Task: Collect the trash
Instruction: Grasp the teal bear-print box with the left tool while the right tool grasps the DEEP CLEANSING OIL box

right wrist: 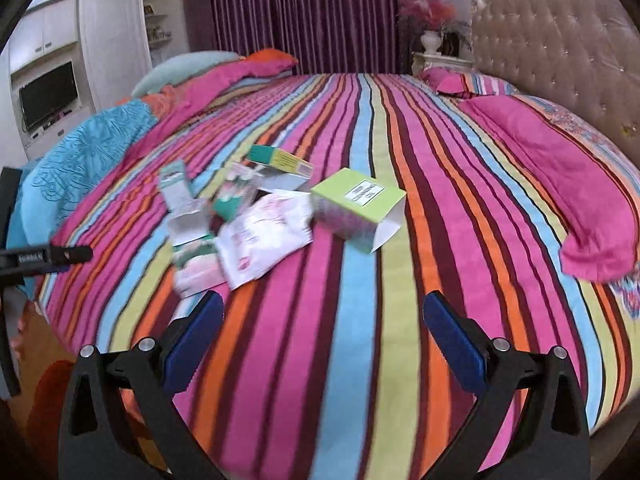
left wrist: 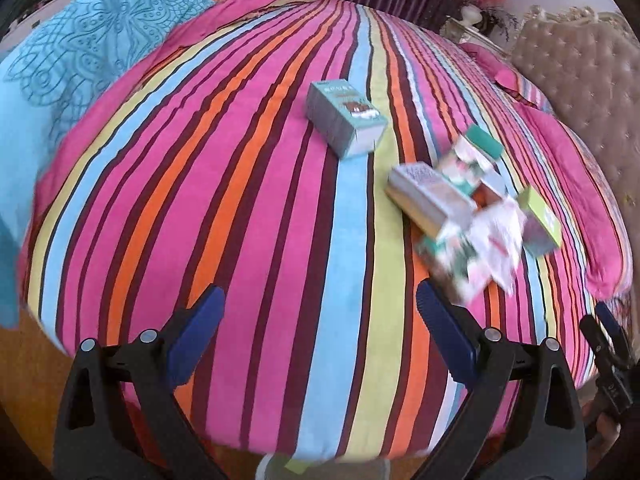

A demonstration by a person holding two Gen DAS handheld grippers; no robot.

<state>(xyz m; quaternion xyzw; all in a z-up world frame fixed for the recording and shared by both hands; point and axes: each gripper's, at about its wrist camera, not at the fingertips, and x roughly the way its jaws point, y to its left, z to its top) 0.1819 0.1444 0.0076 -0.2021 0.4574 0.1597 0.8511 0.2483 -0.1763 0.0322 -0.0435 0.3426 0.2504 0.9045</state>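
Evidently, collection has barely begun: all visible trash lies on the bed [right wrist: 360, 320], and no bin is in view. The bed's cover is soft fabric, boldly striped, slightly rumpled. Near its middle sits a loose heap [right wrist: 240, 220] of creased paper wrappers and flattened cartons. A lime box [right wrist: 356, 208], rigid card with an open flap, touches the heap. A teal box [left wrist: 344, 124], card, oblong, lies apart. Left tongs [left wrist: 320, 308] and right tongs [right wrist: 322, 312] both gape wide, empty, above the cover.
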